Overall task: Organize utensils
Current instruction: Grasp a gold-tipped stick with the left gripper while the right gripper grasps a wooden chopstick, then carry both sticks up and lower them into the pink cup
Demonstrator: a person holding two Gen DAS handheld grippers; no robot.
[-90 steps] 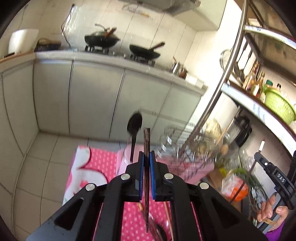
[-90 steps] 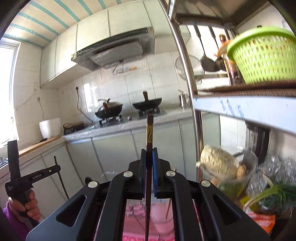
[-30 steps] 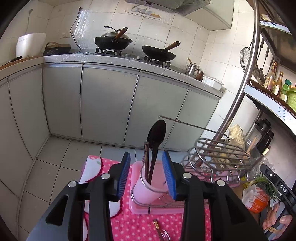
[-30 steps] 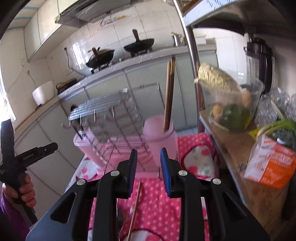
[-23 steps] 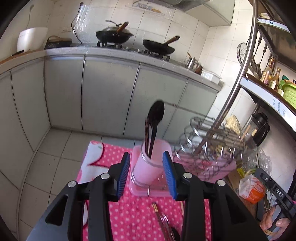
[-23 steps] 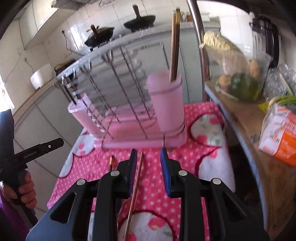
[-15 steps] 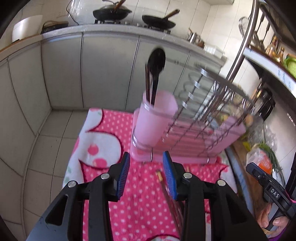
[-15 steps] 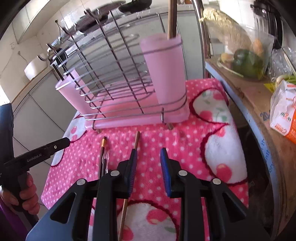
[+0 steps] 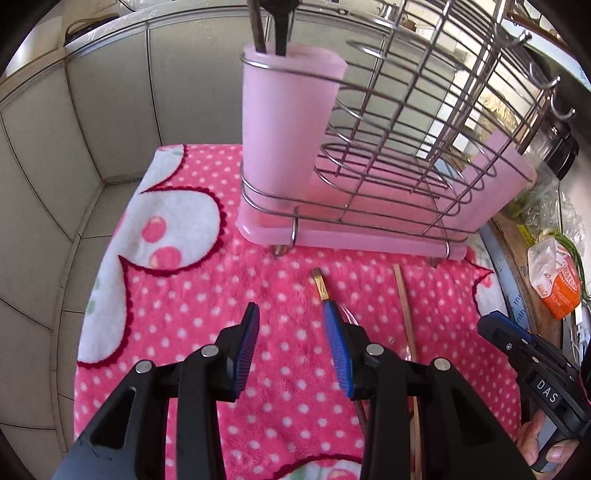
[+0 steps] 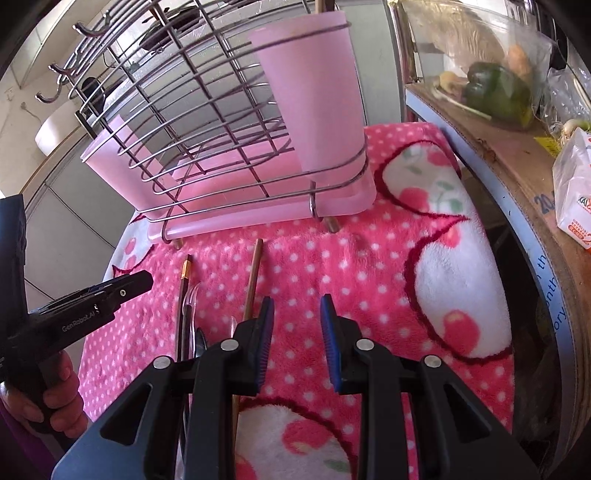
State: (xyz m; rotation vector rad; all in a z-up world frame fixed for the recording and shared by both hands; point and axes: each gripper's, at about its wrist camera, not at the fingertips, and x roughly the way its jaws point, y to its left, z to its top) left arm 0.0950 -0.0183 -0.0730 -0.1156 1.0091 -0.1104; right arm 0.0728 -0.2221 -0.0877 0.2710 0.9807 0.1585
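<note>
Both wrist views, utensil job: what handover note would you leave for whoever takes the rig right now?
Left gripper: open, empty, over the pink dotted cloth.
Right gripper: open, empty, over the same cloth.
Done: a dark spoon and a chopstick stand in the pink cup at one end of the wire rack; another chopstick stands in the cup at the other end.
Left: gold-tipped dark chopstick, light wooden chopstick and spoons, partly hidden, lie on the cloth.
</note>
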